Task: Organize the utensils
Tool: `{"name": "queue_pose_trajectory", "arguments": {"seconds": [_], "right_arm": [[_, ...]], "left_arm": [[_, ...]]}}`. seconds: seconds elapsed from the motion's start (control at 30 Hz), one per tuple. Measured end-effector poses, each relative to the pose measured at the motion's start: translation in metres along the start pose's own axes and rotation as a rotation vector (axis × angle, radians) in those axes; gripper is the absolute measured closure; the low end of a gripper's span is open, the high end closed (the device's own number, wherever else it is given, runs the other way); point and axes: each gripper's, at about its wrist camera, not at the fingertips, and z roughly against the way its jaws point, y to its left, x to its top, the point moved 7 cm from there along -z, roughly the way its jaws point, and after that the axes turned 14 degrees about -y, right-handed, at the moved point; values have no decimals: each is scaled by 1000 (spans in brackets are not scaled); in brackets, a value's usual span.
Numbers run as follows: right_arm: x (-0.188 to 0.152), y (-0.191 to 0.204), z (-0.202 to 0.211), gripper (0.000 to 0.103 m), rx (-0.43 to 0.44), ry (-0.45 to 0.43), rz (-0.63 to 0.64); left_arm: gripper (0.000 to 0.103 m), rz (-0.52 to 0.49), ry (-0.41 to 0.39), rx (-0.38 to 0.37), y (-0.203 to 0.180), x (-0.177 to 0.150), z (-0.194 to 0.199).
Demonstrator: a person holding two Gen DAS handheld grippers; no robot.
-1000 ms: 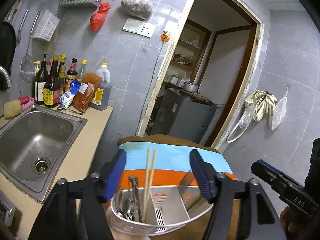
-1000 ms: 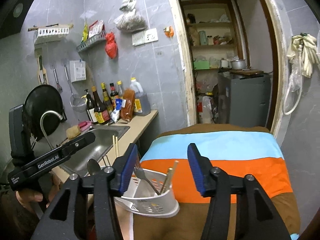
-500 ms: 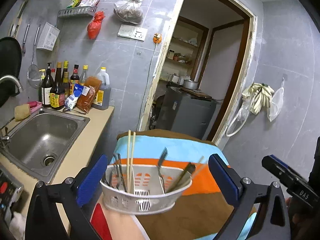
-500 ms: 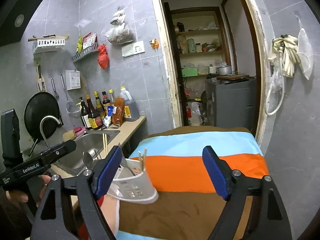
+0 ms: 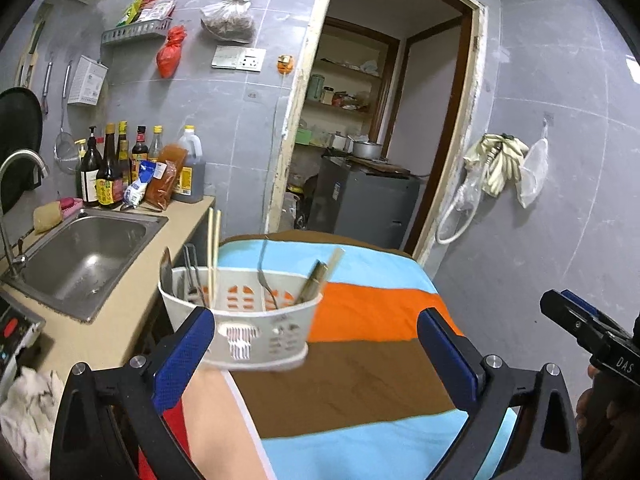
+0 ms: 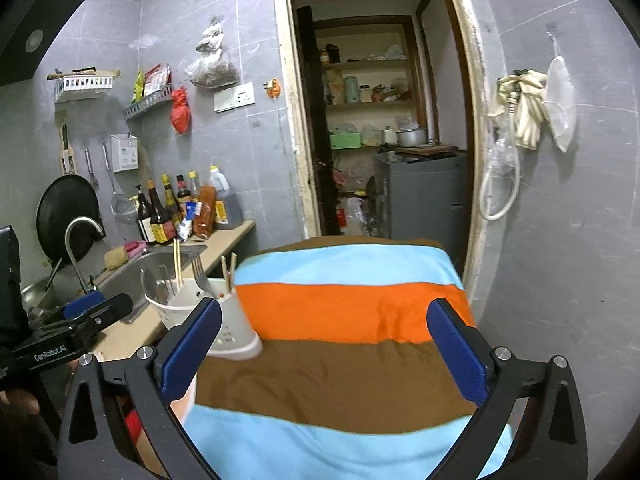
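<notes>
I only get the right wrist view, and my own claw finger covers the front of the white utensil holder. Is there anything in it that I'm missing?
Observer: The left wrist view shows the utensil holder whole. A dark-handled utensil leans at its right end.
Operator: Is the left claw gripping the holder? I only see it side-on.
Observer: No. The left claw is wide open and its pads press on nothing.
Operator: Is there anything loose on the near counter?
Observer: Yes, a crumpled white rag lies on the counter at its near end.
</notes>
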Motion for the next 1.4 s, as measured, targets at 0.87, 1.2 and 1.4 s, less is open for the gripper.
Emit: {"name": "queue_pose_trajectory", "arguments": {"seconds": [0.87, 1.2, 1.4], "right_arm": [[-35, -44, 88, 2, -115, 83, 56], [-32, -45, 99, 2, -127, 74, 60], [-34, -44, 105, 2, -130, 77, 53]], "left_arm": [[1, -58, -37, 89, -34, -23, 89], [1, -72, -52, 117, -34, -23, 105], [1, -70, -50, 119, -33, -23, 105]]}}
